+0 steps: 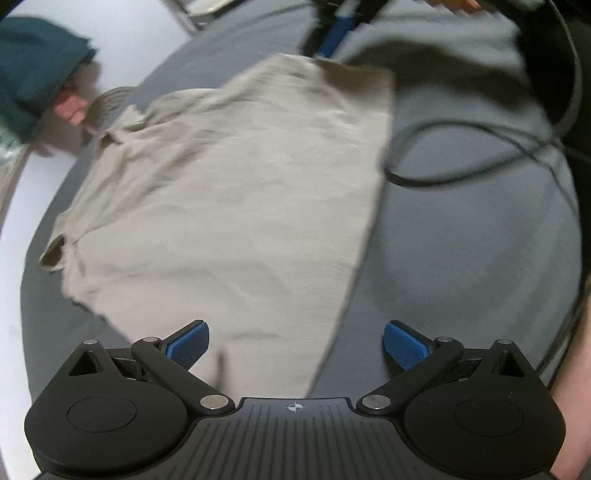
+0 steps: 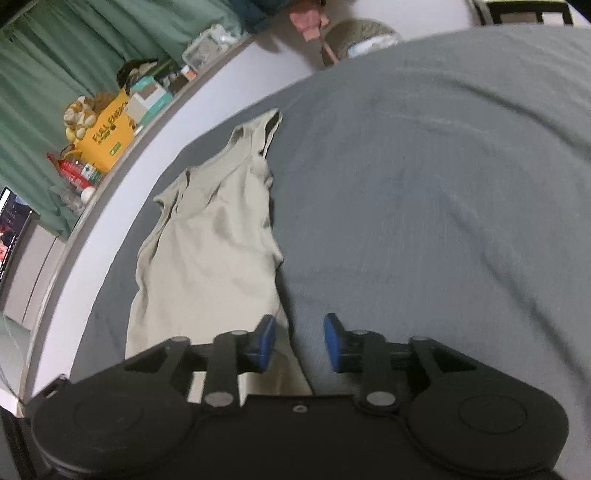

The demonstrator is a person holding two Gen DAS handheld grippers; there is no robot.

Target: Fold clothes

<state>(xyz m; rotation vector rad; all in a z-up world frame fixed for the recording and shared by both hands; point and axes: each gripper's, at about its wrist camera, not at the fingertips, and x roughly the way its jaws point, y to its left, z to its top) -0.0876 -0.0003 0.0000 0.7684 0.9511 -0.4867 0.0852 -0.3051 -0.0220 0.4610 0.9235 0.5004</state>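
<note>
A beige sleeveless top (image 1: 236, 192) lies flat on a grey bed cover (image 1: 472, 236), its straps toward the far left. My left gripper (image 1: 295, 345) hovers over the top's near edge, wide open with nothing between its blue pads. In the right wrist view the same top (image 2: 214, 240) looks long and narrow, with its straps at the far end. My right gripper (image 2: 300, 341) is open just above the top's right edge at the hem. The other gripper's blue finger (image 1: 338, 31) shows at the top's far corner.
A black cable (image 1: 480, 155) loops over the grey cover to the right of the top. A person's hand and dark teal sleeve (image 1: 33, 70) are at the far left. A cluttered ledge with a yellow box (image 2: 107, 136) and green curtains runs along the white wall.
</note>
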